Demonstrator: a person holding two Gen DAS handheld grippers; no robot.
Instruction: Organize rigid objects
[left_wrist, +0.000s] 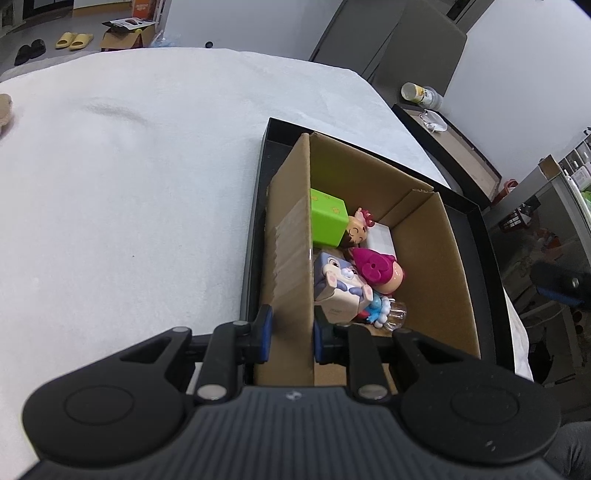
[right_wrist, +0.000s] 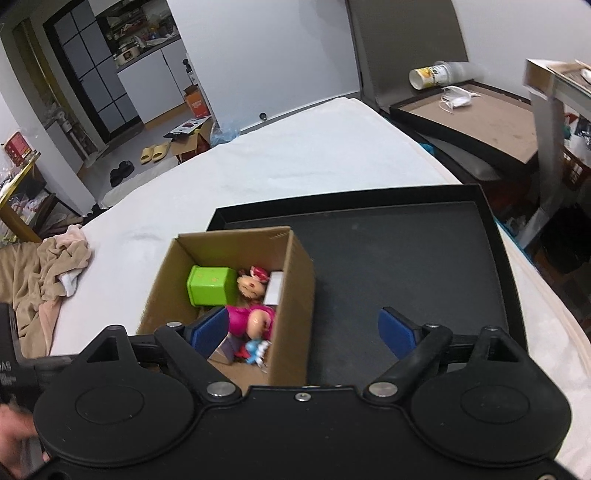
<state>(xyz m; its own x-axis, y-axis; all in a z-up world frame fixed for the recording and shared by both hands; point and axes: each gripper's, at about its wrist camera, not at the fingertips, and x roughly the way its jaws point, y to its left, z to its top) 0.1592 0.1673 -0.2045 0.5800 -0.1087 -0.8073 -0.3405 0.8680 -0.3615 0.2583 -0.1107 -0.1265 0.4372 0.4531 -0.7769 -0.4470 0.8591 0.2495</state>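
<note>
my left tool is pinched narrow on the near left wall of the cardboard box, one blue pad outside it and one inside. my right tool stands wide with nothing between its pads, the left pad over the box's near end and the right pad over the bare black tray.

the box is plain brown, open at the top, with clear tape on its left wall. it sits in the left part of the tray, and the tray lies on a bench covered with a white cloth.

inside the box the toys lie packed along the left side: a lime green cube at the far end, a small smiling doll head just beside it, a white block against the doll, a magenta figure in the middle, a pale blue rabbit box near my left tool, and a clear cup piece with something blue beside it.

a crumpled beige cloth lies on the bench well left of the box. nothing blocks the box's open top.
</note>
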